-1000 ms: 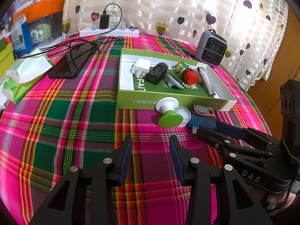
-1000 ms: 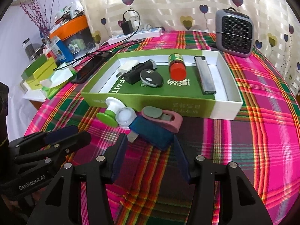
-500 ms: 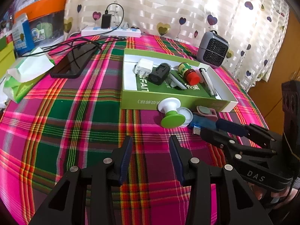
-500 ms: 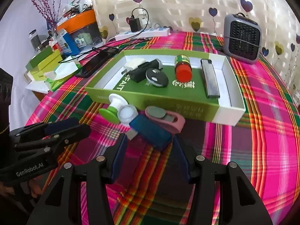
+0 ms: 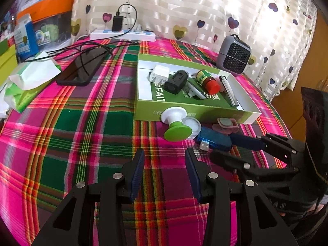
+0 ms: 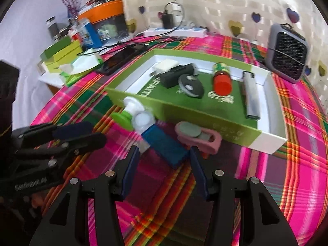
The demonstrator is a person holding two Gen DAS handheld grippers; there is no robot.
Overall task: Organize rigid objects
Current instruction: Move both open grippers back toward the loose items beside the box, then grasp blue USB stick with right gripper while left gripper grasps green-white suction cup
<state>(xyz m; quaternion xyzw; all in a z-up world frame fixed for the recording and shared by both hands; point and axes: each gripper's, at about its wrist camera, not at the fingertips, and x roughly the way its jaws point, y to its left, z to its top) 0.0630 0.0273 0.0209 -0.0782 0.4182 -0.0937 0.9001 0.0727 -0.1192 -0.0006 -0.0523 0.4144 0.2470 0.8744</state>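
A green box (image 5: 248, 117) (image 6: 272, 141) on the plaid table holds a white charger (image 5: 158, 73), a black block (image 5: 176, 81), a red-capped bottle (image 6: 221, 80) and a silver lighter (image 6: 252, 96). In front of it lie a green-and-white stand (image 5: 176, 127) (image 6: 127, 114), a round white piece (image 5: 193, 126), a blue USB stick (image 5: 215, 141) (image 6: 166, 145) and a pink clip (image 6: 198, 136). My right gripper (image 6: 164, 162) is open, its fingers on either side of the USB stick's near end. My left gripper (image 5: 164, 164) is open and empty, just short of the stand.
A black phone (image 5: 82, 67) with cables, a tissue pack (image 5: 26, 82) and boxes are at the left. A power strip (image 5: 123, 35) lies at the back by the curtain. A grey fan heater (image 5: 233, 55) stands at the back right. The table edge curves away on the right.
My right gripper has moved forward, so its fingers now flank the blue USB stick. My left gripper has drawn back slightly. Both stay open.
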